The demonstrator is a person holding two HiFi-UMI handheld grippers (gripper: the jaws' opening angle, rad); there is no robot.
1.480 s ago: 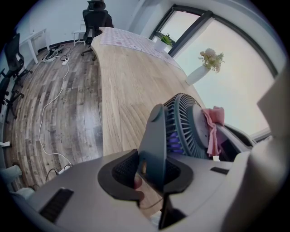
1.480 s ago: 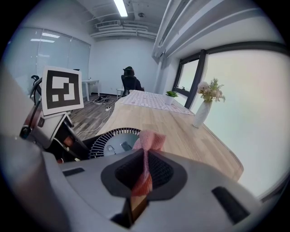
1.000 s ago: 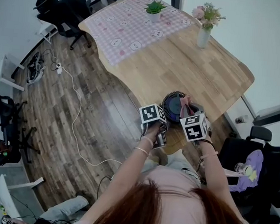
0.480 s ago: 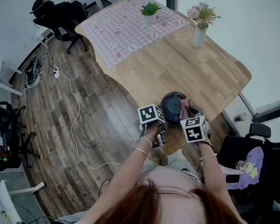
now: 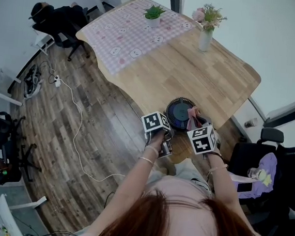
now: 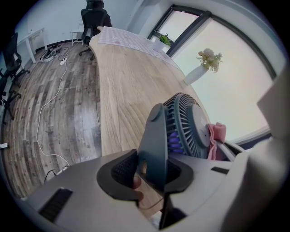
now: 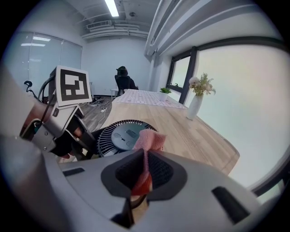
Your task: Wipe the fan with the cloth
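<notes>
A small dark round fan (image 5: 179,112) stands at the near edge of the wooden table (image 5: 213,80), its grille tilted upward. My left gripper (image 6: 152,170) is shut on the fan's grey stand (image 6: 154,136). Its jaws have just been opening a little, and the stand still fills the gap between the pads. My right gripper (image 7: 144,174) is shut on a pink cloth (image 7: 148,139), whose free end pokes up over the right rim of the fan (image 7: 121,135). In the head view the cloth (image 5: 193,114) lies against the fan's right side.
On the table's far end are a white vase of flowers (image 5: 203,34), a potted plant (image 5: 153,13) and a pink patterned tablecloth (image 5: 129,33). A white cable (image 5: 77,118) trails over the wood floor. Black office chairs stand at left (image 5: 4,127) and right (image 5: 267,168).
The head camera has shifted slightly, so everything sits a little higher and further left in its view. Both grippers, the fan and the cloth keep their places.
</notes>
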